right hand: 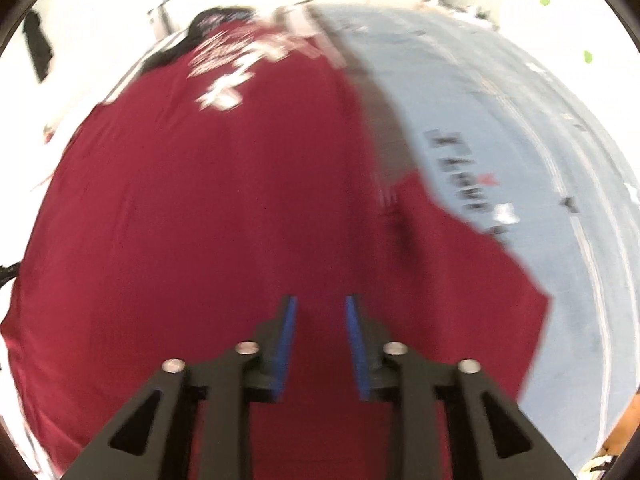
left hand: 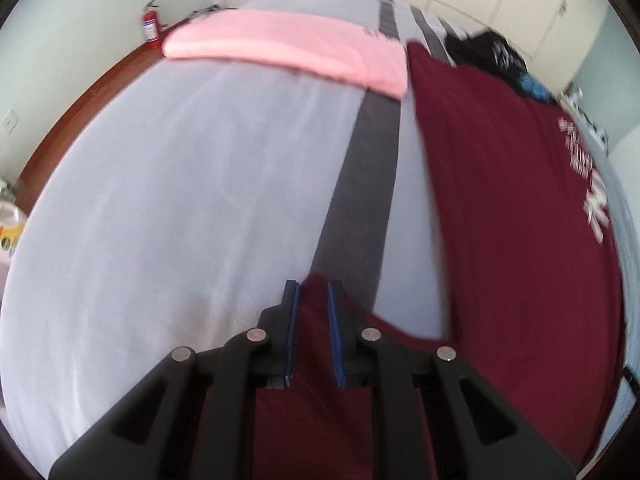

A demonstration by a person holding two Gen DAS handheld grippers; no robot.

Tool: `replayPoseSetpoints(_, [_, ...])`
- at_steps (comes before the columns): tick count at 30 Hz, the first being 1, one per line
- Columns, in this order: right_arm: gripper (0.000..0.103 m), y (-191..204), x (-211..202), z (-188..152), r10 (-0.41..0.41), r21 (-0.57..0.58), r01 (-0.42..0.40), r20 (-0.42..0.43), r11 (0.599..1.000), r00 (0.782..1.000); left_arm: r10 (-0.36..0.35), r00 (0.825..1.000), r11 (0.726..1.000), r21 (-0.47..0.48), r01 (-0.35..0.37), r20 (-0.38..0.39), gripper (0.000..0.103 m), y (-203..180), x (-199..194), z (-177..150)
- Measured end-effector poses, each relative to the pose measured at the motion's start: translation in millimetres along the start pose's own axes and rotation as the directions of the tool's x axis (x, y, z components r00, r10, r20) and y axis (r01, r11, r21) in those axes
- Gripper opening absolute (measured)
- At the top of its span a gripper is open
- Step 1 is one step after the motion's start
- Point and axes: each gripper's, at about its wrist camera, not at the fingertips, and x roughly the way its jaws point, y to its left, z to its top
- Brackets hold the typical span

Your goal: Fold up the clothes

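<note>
A dark red T-shirt [left hand: 520,208] lies spread flat on the bed [left hand: 180,184], its white chest print too blurred to read. The left gripper [left hand: 313,292] has its jaws slightly apart with a sleeve corner between them; whether they pinch it cannot be told. The right gripper [right hand: 321,304] hovers over the red cloth [right hand: 192,208], jaws apart and holding nothing. One folded pink garment [left hand: 288,52] lies farther up the bed, one black garment [left hand: 488,54] beyond. One red fire extinguisher [left hand: 150,24] stands by the wall.
</note>
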Motion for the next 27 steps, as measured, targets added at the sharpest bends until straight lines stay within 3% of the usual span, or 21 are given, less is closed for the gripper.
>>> replayPoseSetpoints(4, [0.032, -55, 2, 18, -0.05, 0.072, 0.048, 0.025, 0.996, 0.998, -0.019, 1.0, 1.0, -0.008, 0.02, 0.024, 0.015, 2, -45, -29])
replayPoseSetpoints(7, [0.037, -94, 6, 32, -0.071, 0.116, 0.066, 0.039, 0.991, 0.997, -0.04, 0.999, 0.999, -0.014, 0.039, -0.012, 0.015, -13, -44, -42])
replayPoseSetpoints(10, [0.037, -97, 26, 56, 0.017, 0.077, -0.02, 0.037, 0.997, 0.999, -0.043, 0.998, 0.999, -0.018, 0.042, -0.05, 0.015, -17, -48, -64])
replayPoseSetpoints(12, [0.037, -92, 35, 66, 0.068, 0.03, -0.07, 0.036, 0.997, 0.997, -0.04, 0.997, 0.999, -0.016, 0.039, -0.069, 0.015, -36, -26, -66])
replayPoseSetpoints(17, [0.037, -73, 63, 82, 0.118, -0.095, -0.119, -0.02, 0.988, 0.993, -0.041, 0.995, 0.999, -0.034, 0.038, -0.094, 0.015, -53, -15, -76])
replayPoseSetpoints(20, [0.037, -72, 73, 76, 0.087, -0.132, -0.094, -0.056, 0.987, 0.995, -0.049, 0.994, 0.999, -0.022, 0.048, -0.095, 0.015, -63, -9, -74])
replayPoseSetpoints(22, [0.033, -75, 76, 71, 0.082, -0.128, -0.09, -0.065, 0.988, 0.995, -0.053, 0.994, 0.999, -0.003, 0.053, -0.092, 0.015, -67, -9, -74])
replayPoseSetpoints(23, [0.022, -78, 75, 71, 0.085, -0.119, -0.091, -0.058, 0.989, 0.995, -0.056, 0.994, 0.998, 0.0, 0.056, -0.089, 0.015, -68, -11, -74])
replayPoseSetpoints(24, [0.004, -81, 75, 71, 0.08, -0.108, -0.085, -0.052, 0.991, 0.995, -0.061, 0.994, 0.998, 0.011, 0.062, -0.088, 0.015, -68, -13, -74])
replayPoseSetpoints(27, [0.0, -95, 71, 72, 0.034, -0.062, -0.036, -0.032, 0.997, 0.999, -0.061, 0.995, 0.998, 0.02, 0.063, -0.081, 0.015, -69, -17, -72])
